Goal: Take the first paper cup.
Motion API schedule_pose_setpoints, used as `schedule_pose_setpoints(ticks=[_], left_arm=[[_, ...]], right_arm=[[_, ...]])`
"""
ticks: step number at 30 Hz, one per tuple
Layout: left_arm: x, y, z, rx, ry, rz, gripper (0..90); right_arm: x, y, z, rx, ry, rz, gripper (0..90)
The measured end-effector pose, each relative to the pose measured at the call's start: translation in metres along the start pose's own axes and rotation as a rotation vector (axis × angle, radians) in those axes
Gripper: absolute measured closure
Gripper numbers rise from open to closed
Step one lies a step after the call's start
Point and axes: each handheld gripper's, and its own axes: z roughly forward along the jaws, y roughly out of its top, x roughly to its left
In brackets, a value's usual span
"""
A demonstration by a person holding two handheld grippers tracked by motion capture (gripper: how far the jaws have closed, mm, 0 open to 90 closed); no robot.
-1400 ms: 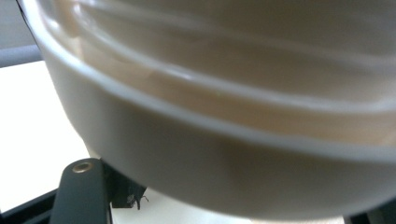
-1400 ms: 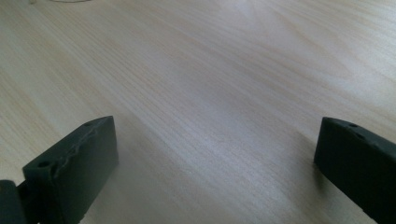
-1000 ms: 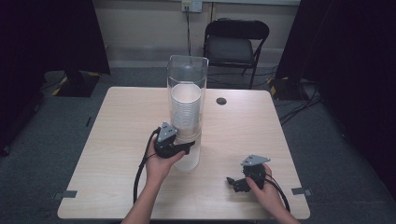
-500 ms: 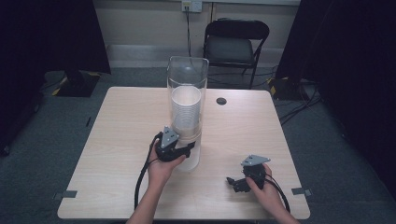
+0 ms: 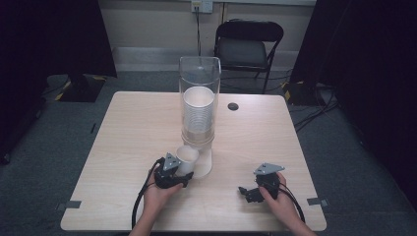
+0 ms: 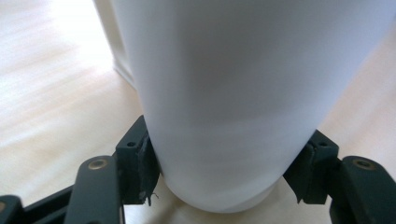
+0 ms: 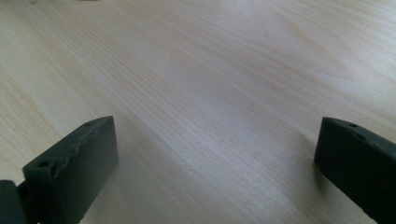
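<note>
We are clamping the white cup [image 6: 224, 107] in our left tool [image 5: 173, 173] beside the dispenser [image 5: 199, 98]; our right tool [image 5: 255, 189] is resting open on the bench [image 5: 123, 128].

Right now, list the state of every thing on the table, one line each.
Left hand-held gripper: shut on the white cup.
White cup: upright, low on the table, beside the dispenser's base.
Clear cup dispenser: upright, holding a stack of cups.
Stack of cups: nested inside the dispenser tube, mouth up.
Right hand-held gripper: open, nothing between its jaws, over bare table.
Table: bearing a small dark disc behind the dispenser.
</note>
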Motion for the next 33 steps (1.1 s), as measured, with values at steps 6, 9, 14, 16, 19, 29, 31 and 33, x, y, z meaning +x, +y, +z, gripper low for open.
schedule_pose_setpoints(ticks=[6,9,14,16,19,29,31,33], left_arm=[[-0.018,0.002,-0.004,0.001,-0.070,0.019,35.9],[-0.029,0.004,0.000,0.016,-0.116,0.069,35.8],[-0.045,0.007,0.005,0.015,-0.168,0.093,35.6],[-0.055,0.010,0.007,0.020,-0.201,0.118,35.6],[-0.062,0.011,0.011,0.028,-0.218,0.142,35.5],[-0.074,0.015,0.017,0.022,-0.243,0.175,35.4],[-0.077,0.016,0.018,0.018,-0.247,0.185,35.4],[-0.079,0.017,0.019,0.021,-0.246,0.189,35.4]], right_arm=[[0.000,0.000,0.000,0.001,0.001,0.002,0.0],[0.000,0.000,0.000,0.003,-0.002,0.005,0.0],[-0.001,0.004,-0.005,0.015,0.011,0.001,17.7],[-0.003,0.007,-0.009,0.014,0.054,0.040,14.9],[-0.004,0.015,-0.018,0.010,0.078,0.061,15.9],[0.000,0.053,-0.046,-0.081,0.174,0.086,24.2],[0.001,0.061,-0.049,-0.101,0.190,0.100,24.7],[0.006,0.069,-0.050,-0.114,0.181,0.077,25.0]])
